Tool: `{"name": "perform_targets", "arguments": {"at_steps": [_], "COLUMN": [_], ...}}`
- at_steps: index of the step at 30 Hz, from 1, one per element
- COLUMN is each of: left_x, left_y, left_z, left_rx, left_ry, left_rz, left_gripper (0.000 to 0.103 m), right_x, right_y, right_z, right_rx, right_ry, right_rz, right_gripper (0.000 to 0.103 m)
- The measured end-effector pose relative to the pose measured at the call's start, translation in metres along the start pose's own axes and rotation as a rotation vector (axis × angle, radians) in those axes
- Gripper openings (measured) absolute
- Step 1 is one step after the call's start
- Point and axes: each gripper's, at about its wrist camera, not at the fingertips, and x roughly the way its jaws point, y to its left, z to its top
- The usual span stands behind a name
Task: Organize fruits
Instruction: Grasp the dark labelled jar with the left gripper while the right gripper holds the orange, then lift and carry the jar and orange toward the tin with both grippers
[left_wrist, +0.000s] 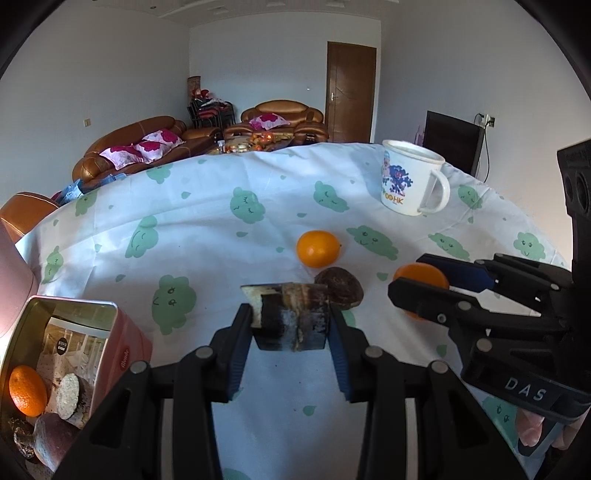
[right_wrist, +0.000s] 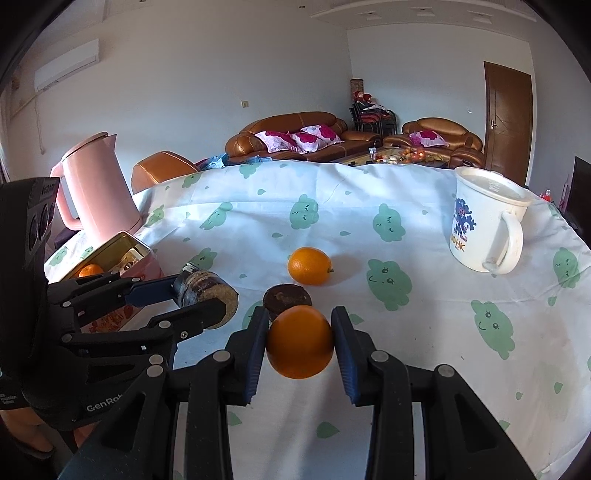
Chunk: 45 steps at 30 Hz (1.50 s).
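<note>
Left gripper (left_wrist: 291, 325): my jaws are clamped across the sides of a dark sugarcane piece (left_wrist: 290, 314), held lifted off the cloth with its cut ends facing out so the pads press on the rind.

Right gripper (right_wrist: 300, 341): closed on an orange (right_wrist: 300, 345), pads on opposite flanks at its widest part, which should keep a round fruit from rolling out.

Pink tin (left_wrist: 70, 354): open at my left, lid off; it already holds another orange (left_wrist: 26, 389), a cut cane piece and some darker fruit, so I judge it to be the collecting place.

Loose orange (right_wrist: 309, 266): resting on the tablecloth (right_wrist: 406, 332) past my right jaws, not yet gathered.

Dark round fruit (right_wrist: 287, 299): on the cloth just behind the held orange; I cannot tell whether they touch.

White mug (right_wrist: 487, 229): upright at the far right, well apart from the fruit.

Pink kettle (right_wrist: 98, 188): standing behind the tin, out of my path.

Next, as I judge it: carry the left load to the tin first, since that hand is nearer, keeping the two tools from crossing.
</note>
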Motion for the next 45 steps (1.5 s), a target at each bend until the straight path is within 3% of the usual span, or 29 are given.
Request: {"name": "perform_targets", "arguments": {"at_steps": [45], "left_x": [-0.044], "left_y": [-0.007], "left_z": [-0.01], "left_rx": [0.025], "left_ry": [-0.205], "left_rz": [0.092], "left_gripper": [0.041], "right_x": [-0.037], "right_y": [0.013], "right_z": [-0.006], "right_rx": [-0.077], "right_ry": [-0.201], "right_rz": [0.031], "right_gripper": [0.037]}}
